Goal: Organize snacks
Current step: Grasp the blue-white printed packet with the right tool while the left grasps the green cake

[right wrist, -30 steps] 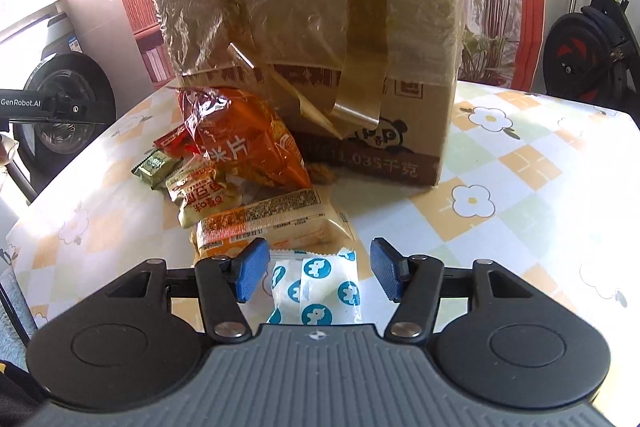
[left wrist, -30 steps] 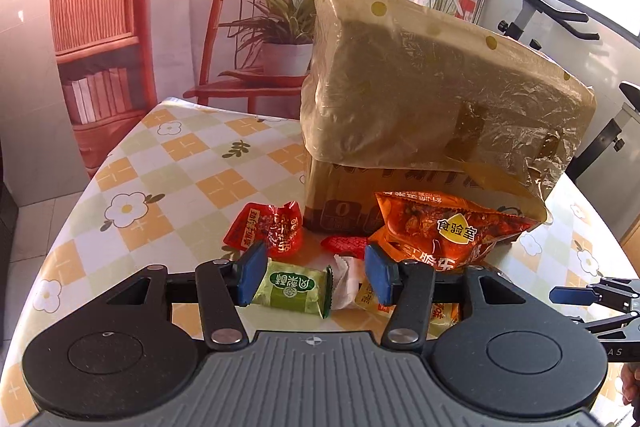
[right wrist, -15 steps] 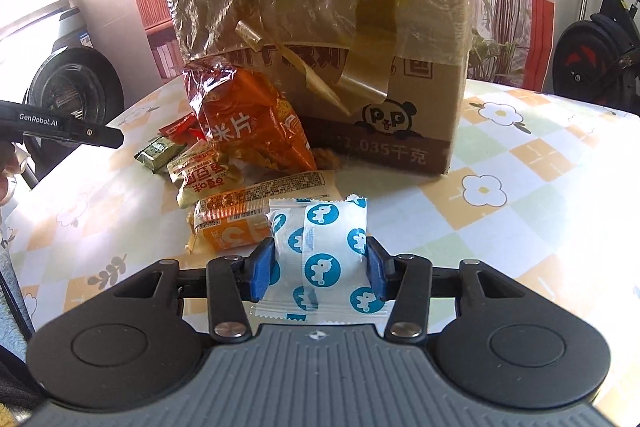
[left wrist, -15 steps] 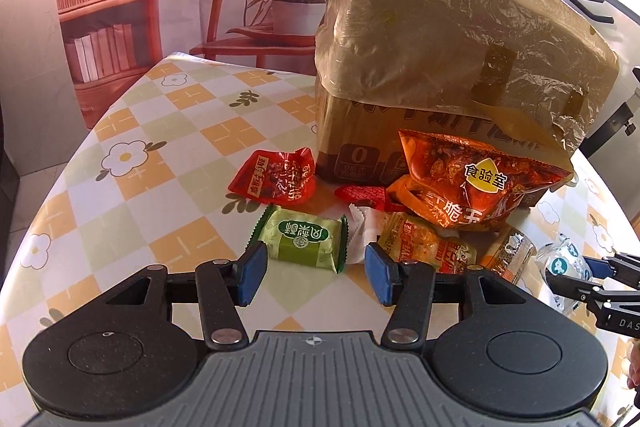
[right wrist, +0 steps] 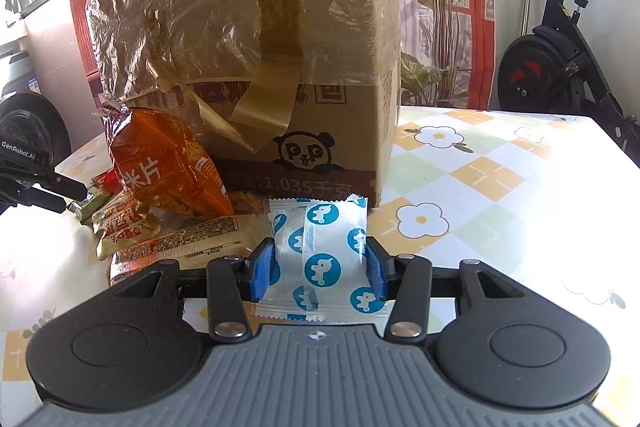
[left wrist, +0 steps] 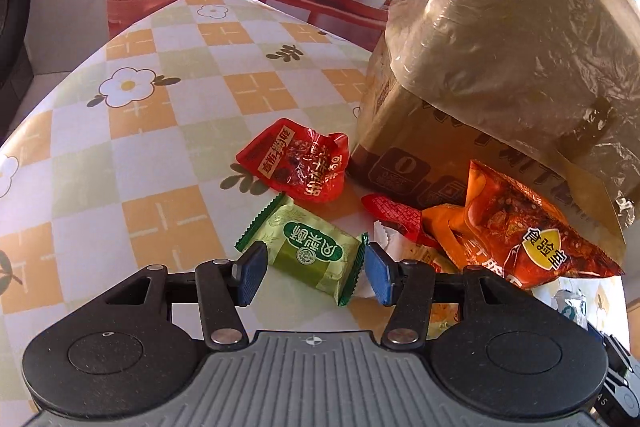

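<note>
Clamping a white sachet printed with blue roundels (right wrist: 316, 251), the right gripper (right wrist: 318, 265) has both blue pads pressed against the packet's sides, the sachet standing upright between them just in front of the cardboard box (right wrist: 280, 75), which is wrapped in crinkled clear film and brown tape. To its left lie an orange crisp bag (right wrist: 168, 167) leaning on the box, and a tan wrapped bar (right wrist: 188, 239) flat on the flowered checked tablecloth (right wrist: 480, 187). The left gripper (left wrist: 310, 273) stands half wide over a green wrapped cake (left wrist: 308, 251), its pads flanking the packet's two ends without pressing on it; the cake lies flat on the cloth. Beyond it sit a crumpled red packet (left wrist: 300, 167) and the crisp bag, both close to the box.
</note>
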Available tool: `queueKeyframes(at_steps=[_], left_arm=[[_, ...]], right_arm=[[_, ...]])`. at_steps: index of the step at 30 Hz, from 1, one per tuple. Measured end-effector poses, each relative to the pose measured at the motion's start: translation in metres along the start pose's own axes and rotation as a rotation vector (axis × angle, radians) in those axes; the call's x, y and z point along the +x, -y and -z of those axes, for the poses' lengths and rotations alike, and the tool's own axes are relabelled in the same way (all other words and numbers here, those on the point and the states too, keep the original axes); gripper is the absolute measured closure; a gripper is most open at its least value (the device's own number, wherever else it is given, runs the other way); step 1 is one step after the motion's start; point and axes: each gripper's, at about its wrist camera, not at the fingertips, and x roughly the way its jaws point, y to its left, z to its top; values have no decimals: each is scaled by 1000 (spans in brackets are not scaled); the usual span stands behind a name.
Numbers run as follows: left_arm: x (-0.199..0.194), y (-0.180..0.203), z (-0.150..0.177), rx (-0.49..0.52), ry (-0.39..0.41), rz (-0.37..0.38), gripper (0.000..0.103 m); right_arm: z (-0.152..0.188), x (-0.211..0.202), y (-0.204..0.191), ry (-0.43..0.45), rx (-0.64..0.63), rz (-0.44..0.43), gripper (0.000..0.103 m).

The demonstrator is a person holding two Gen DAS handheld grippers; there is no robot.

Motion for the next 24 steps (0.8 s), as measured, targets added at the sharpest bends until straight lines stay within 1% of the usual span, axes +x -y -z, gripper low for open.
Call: queueKeyframes(at_steps=[4,7,8,10,12,14,16,19,20,24], left_arm=[[10,12,-8,8,10,-46,47],[18,20,-6,17,2,-84,47],[21,22,-3,21,10,-99,45],[22,29,1,53,40,-129,45],[25,36,3,88,55,-166,45],[25,40,5,106,65,-185,45],[24,41,8,122,74,-189,46],[17,38,14,141,86,-188,58],[15,36,16,149,88,-178,59],[5,26,28,179,92,-142,62]], right_arm=[[6,0,4,-6,15,-2,54],[6,1,2,-11,7,-17,54],[6,1,0,-7,1,-13,54],[7,1,-1,-4,-8,-17,54],[8,1,-2,-2,-11,-17,54],[8,1,-1,-2,-8,-21,54],[8,1,0,-3,-8,-25,54],[8,1,1,-7,-4,-28,54],[8,1,1,-8,-4,-28,54],[8,3,0,-11,-3,-30,54]])
